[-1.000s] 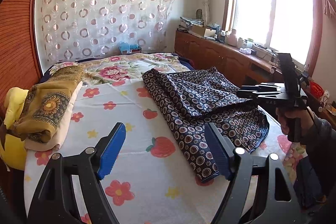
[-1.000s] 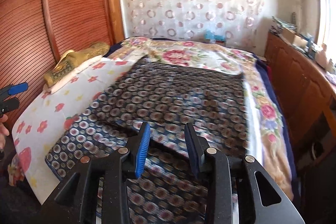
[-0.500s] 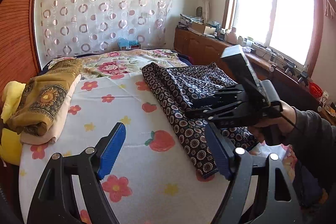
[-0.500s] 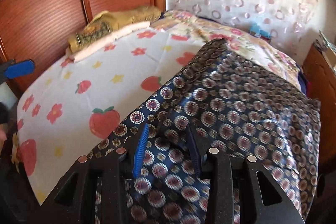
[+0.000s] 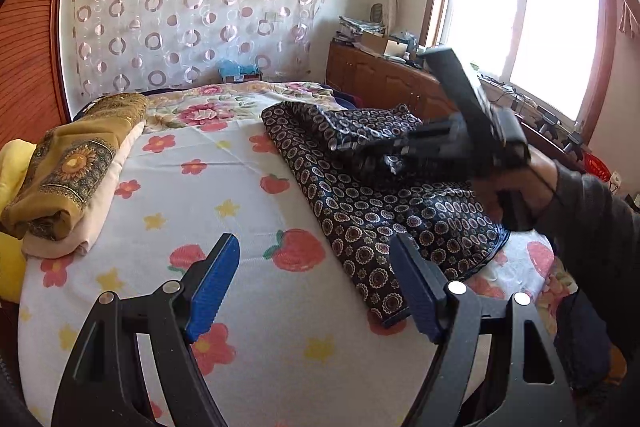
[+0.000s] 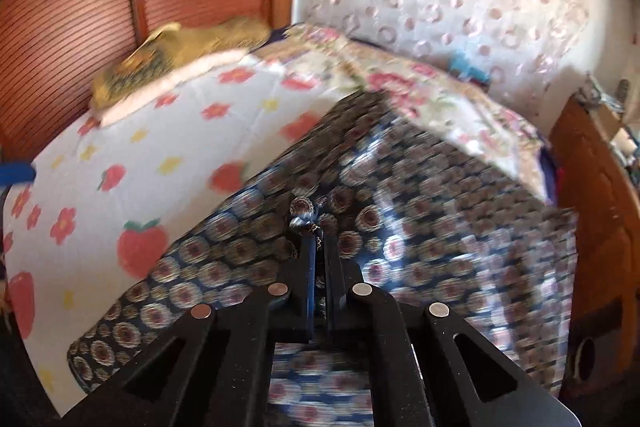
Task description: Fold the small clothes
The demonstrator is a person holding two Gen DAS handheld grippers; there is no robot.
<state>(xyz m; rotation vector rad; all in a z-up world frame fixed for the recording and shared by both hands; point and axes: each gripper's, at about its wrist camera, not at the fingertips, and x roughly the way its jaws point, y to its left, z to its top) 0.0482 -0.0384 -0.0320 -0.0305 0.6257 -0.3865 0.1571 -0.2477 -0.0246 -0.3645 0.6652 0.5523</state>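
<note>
**Right fingers pinch the patterned cloth; left waits open**

Left wrist view: the left gripper (image 5: pixel 314 285) hangs over the bed (image 5: pixel 240 203) with its blue fingers (image 5: pixel 212 287) spread wide and nothing between them, likely standing by for a corner once the fold needs two holds. The dark patterned garment (image 5: pixel 360 195) lies from the centre out to 3 o'clock on the strawberry-print sheet, partly doubled over. The right gripper (image 5: pixel 360 157) reaches in from 3 o'clock, a sleeved hand (image 5: pixel 520 183) behind it, its tips sunk in the fabric; whether they grip cannot be told here. At 9 o'clock sits a folded pile (image 5: pixel 68 179), seemingly finished pieces kept clear of the working area.

Right wrist view: this settles it. The right gripper's jaws have just been closing and now meet on a small tuck of the garment (image 6: pixel 400 227) at the centre, the cloth bunching just ahead of the tips. The pile (image 6: pixel 180 55) lies at 11 o'clock. The left gripper shows only as a blue sliver at 9 o'clock.
</note>
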